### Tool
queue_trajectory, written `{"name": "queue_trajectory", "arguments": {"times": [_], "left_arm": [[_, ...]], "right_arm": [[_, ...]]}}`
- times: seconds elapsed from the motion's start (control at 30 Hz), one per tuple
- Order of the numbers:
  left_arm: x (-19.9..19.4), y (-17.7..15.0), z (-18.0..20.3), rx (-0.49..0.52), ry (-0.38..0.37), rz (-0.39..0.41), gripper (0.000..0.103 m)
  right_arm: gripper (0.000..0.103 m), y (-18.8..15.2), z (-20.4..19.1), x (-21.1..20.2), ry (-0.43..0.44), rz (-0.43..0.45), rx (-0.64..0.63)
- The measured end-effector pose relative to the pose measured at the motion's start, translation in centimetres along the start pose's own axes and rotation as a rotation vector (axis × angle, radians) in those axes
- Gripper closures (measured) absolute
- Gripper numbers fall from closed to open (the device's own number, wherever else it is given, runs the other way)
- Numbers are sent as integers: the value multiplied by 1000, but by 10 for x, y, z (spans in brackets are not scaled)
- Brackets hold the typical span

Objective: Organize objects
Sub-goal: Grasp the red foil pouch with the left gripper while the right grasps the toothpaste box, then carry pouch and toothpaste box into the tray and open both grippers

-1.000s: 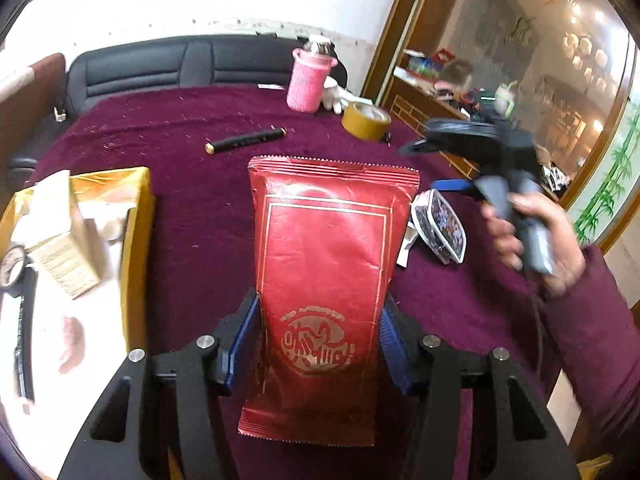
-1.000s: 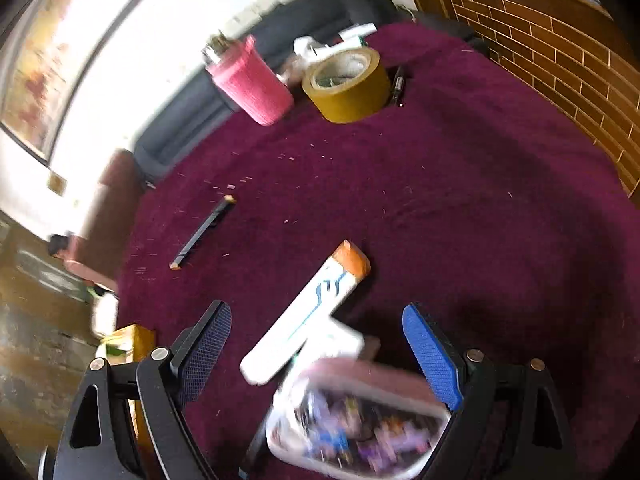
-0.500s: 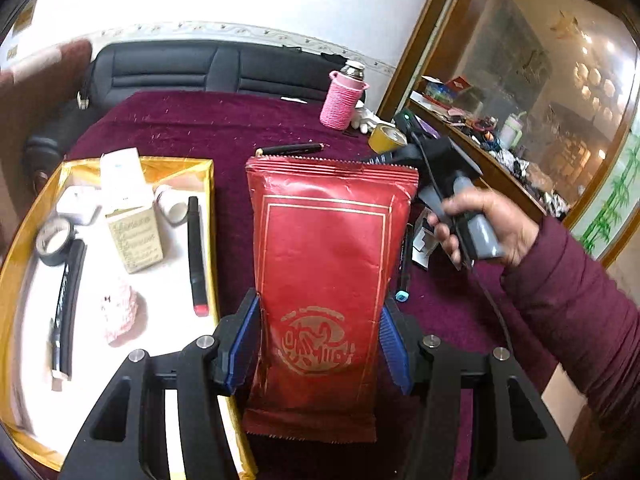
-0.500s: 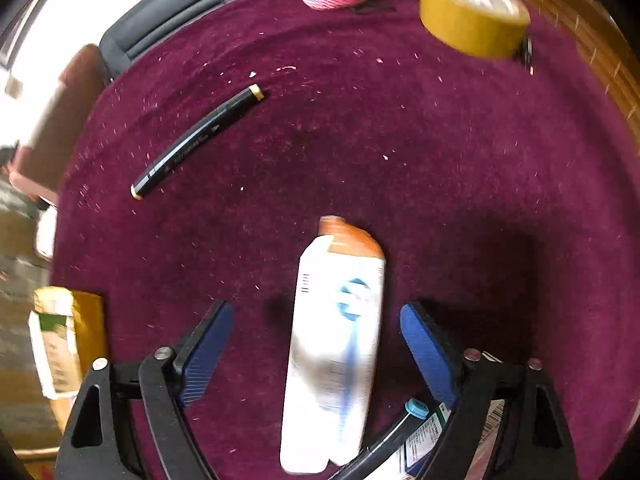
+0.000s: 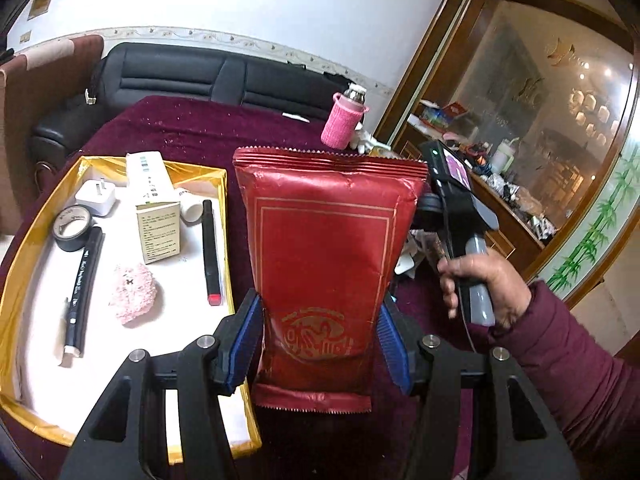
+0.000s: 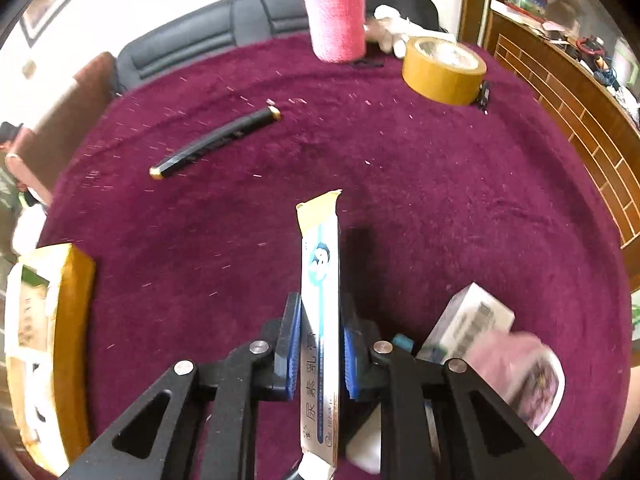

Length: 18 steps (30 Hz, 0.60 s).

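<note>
Red foil pouch (image 5: 324, 256) with gold line border and gold emblem, blue pads on the black left gripper (image 5: 318, 342). White tube box (image 6: 320, 320) has blue print and an orange tip, over a maroon worktop (image 6: 420, 184).

The right gripper (image 6: 319, 354) is clamping a long white tube box (image 6: 320, 320) edge-on between its blue pads (image 6: 291, 350), the box pointing away across the maroon tablecloth (image 6: 400, 184). A black pen (image 6: 216, 142) is lying well ahead to the left, with a pink-sleeved bottle (image 6: 338, 20) and a roll of tan tape (image 6: 442, 70) standing farther back. At lower right a white carton (image 6: 472, 320) is sitting beside what is probably a clear plastic tub (image 6: 536, 380), blurred. A gold-edged tray (image 6: 74, 320) is showing at far left.
</note>
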State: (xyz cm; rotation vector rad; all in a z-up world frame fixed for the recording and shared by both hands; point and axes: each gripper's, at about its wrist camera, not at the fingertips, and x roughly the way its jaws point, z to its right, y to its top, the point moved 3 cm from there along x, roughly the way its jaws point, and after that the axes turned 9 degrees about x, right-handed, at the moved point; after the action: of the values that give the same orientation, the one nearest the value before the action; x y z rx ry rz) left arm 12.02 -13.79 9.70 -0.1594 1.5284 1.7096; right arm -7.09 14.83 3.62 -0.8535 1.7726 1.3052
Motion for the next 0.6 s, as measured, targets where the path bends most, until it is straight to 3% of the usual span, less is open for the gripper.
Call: {"name": "queue_trajectory", "arguments": {"times": [0.27, 0.6], "left_arm": [[-52, -4, -7, -30, 5, 77, 49], [-136, -13, -36, -54, 130, 190, 51]], "right_arm": [[84, -26, -29, -57, 148, 63, -35], [84, -72, -92, -122, 299, 110, -160]]}}
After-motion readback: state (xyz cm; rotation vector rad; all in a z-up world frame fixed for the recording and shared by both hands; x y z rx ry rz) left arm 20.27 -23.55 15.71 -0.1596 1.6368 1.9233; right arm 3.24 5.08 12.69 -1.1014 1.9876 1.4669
